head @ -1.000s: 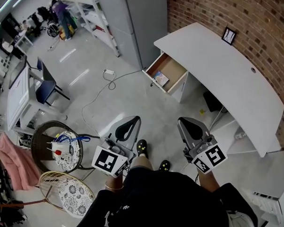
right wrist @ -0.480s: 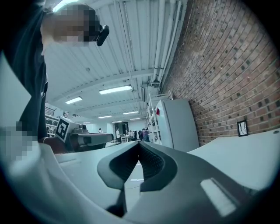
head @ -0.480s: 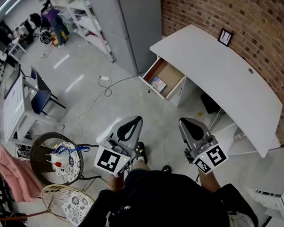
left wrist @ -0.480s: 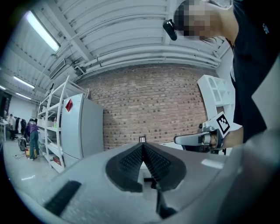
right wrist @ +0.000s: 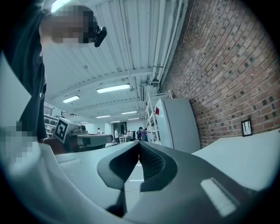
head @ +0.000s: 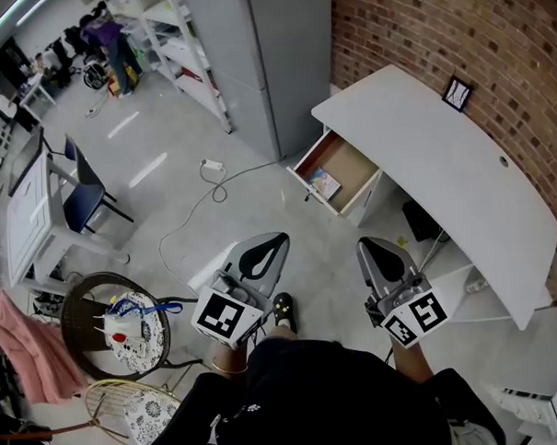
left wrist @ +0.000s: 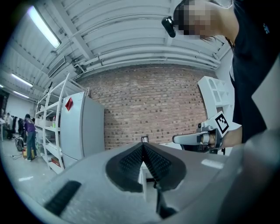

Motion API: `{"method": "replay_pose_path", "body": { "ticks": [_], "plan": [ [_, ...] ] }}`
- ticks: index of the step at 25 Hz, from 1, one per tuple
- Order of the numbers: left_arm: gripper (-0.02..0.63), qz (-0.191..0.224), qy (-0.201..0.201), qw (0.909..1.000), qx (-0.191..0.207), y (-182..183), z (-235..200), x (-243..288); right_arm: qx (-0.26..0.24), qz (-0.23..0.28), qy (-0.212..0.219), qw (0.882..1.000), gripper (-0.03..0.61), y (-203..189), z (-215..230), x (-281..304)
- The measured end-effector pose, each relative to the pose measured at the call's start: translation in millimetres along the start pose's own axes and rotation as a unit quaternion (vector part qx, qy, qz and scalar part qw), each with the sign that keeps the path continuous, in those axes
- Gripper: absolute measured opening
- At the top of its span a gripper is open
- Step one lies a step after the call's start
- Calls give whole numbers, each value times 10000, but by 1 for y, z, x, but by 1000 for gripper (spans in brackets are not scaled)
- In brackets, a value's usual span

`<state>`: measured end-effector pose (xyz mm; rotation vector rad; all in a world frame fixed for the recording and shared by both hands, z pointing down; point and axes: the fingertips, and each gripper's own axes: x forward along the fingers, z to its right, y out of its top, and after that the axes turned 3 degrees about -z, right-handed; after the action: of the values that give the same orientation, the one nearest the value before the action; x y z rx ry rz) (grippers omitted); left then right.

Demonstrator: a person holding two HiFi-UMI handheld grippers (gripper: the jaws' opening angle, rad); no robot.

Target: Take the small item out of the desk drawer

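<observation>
A white desk (head: 441, 154) stands along the brick wall, with its wooden drawer (head: 337, 173) pulled out toward the floor. A small bluish item (head: 325, 182) lies inside the drawer. Both grippers are held close to the person's body, well short of the drawer. The left gripper (head: 264, 255) is shut and holds nothing; its pads (left wrist: 151, 162) meet at the tips. The right gripper (head: 384, 257) is also shut and bare, its pads (right wrist: 149, 162) touching. The left gripper view shows the right gripper (left wrist: 181, 139) before the brick wall.
A grey cabinet (head: 276, 51) stands left of the desk. A white cable with a plug (head: 212, 166) trails over the floor. A round wicker table (head: 112, 321) with clutter, a blue chair (head: 79, 184) and a white table (head: 29, 219) are at the left. A small picture frame (head: 456, 93) sits on the desk.
The view has shifted slightly, so the desk and drawer sit a little further right and lower than half a second ago. Both grippers stay shut and near the body.
</observation>
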<state>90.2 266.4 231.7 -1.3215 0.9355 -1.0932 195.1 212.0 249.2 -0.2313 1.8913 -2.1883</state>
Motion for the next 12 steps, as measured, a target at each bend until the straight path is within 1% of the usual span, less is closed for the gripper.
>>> {"method": "replay_pose_path", "body": {
  "ticks": [12],
  "plan": [
    [-11, 17, 86, 9996, -274, -17, -72, 0, -98, -209, 83, 9997, 11, -7, 2, 74]
  ]
}}
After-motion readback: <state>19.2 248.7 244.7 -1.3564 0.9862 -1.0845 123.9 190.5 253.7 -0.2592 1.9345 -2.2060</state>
